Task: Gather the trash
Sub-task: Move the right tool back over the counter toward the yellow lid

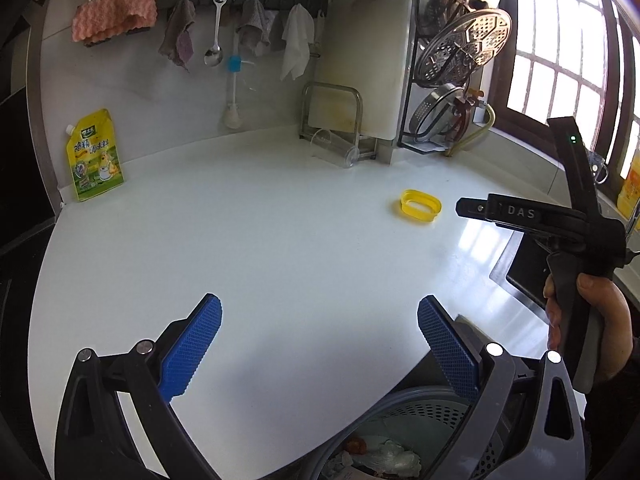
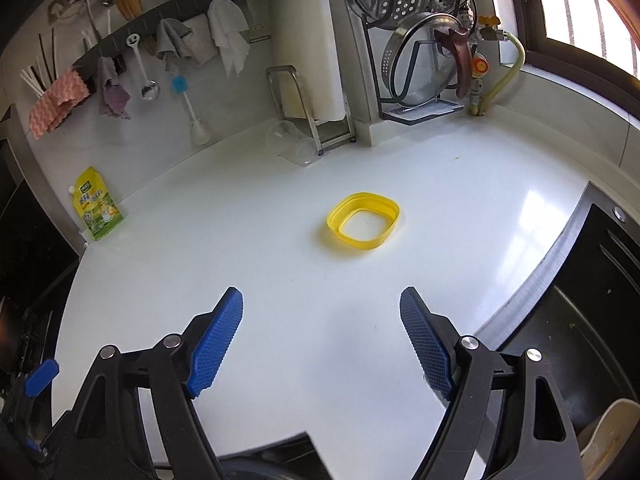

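Yellow ring is lying ahead, so you are aiming spread right tongs at it, left tongs spread over the bin.

- The left gripper, a black two-finger tool with blue textured rubber pads, is seen from its own wrist camera with its jaws spread wide and nothing between them.
- The right gripper, of the same black build with blue ridged pads, also has its jaws spread wide and holds nothing.
- In the left wrist view, the right gripper's black body appears side-on at the right edge, its tip pointing left.
- The person's bare right hand wraps around that gripper's grey handle, thumb on top, fingers curled around the front.
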